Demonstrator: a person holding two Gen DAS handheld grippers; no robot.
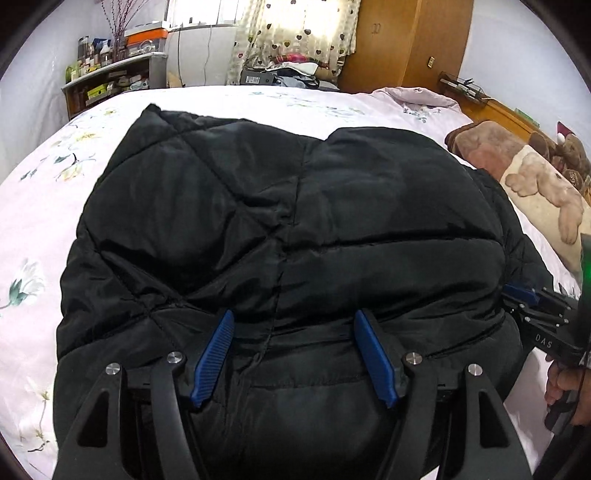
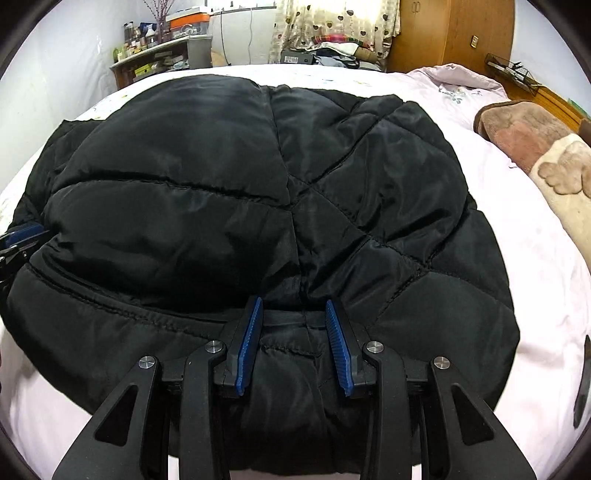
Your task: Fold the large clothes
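A black quilted puffer jacket (image 1: 288, 221) lies spread on a pale pink flowered bed sheet (image 1: 40, 206); it also fills the right wrist view (image 2: 236, 192). My left gripper (image 1: 295, 317) is open, its blue pads wide apart over the jacket's near edge, with fabric lying between them. My right gripper (image 2: 293, 306) has its blue pads partly closed with a fold of the jacket's near hem between them; whether they press it is unclear. The right gripper also shows at the jacket's right edge in the left wrist view (image 1: 532, 299).
A brown and cream plush blanket (image 1: 532, 173) lies at the bed's right side. A cluttered shelf (image 1: 110, 77) stands beyond the far left corner, a wooden wardrobe (image 1: 410, 40) and heart-print curtains (image 1: 295, 33) behind the bed. Bare sheet surrounds the jacket (image 2: 517, 240).
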